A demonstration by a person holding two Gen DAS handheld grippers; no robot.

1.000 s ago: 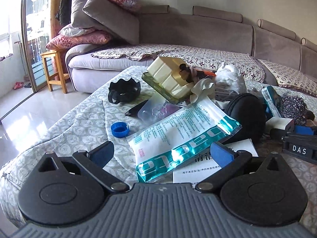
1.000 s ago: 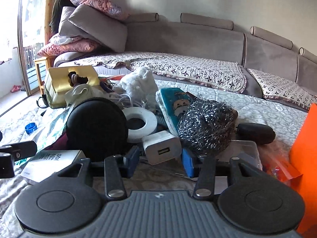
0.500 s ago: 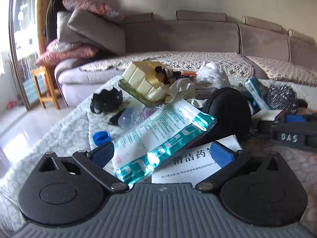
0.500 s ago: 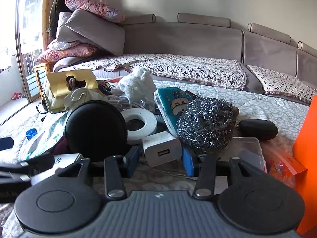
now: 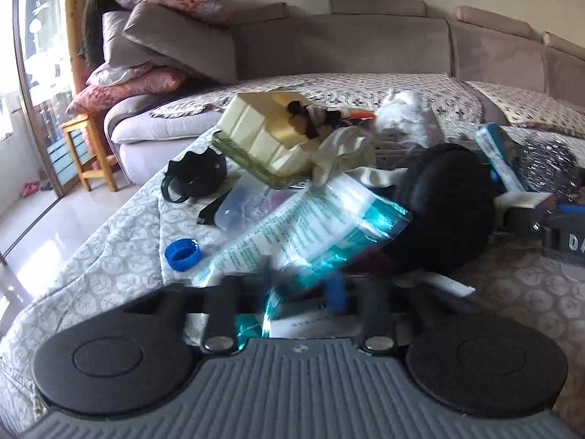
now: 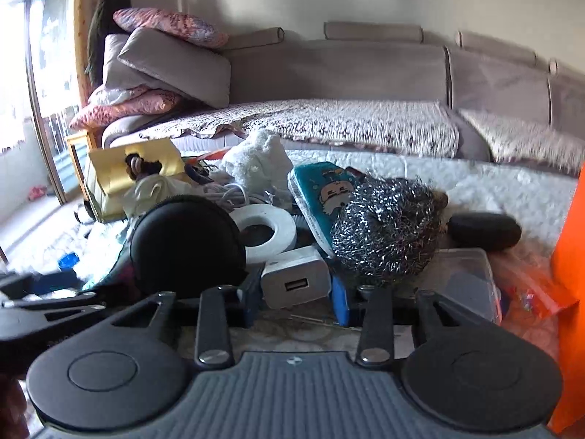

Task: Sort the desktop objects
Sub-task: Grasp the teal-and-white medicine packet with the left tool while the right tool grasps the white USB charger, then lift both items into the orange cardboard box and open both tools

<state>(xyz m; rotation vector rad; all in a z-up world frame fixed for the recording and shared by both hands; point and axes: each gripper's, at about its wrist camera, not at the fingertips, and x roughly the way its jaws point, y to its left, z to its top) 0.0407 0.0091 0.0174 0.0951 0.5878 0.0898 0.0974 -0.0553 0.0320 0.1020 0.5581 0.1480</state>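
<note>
2 views of 1 cluttered surface (image 5: pixel 109 274), left claw (image 5: pixel 299 289) just clenched on the teal-and-white packet (image 5: pixel 310 230), blue bottle cap (image 5: pixel 182 254) plain only here, right claw (image 6: pixel 296 301) closing around the white charger (image 6: pixel 296 281), contact unclear, steel scourer (image 6: pixel 387 226) behind

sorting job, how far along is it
Barely started: nothing looks sorted. The left gripper has just closed on the teal-and-white packet; the right gripper has been closing around the white charger. The steel scourer, tape roll and black case remain piled.
</note>
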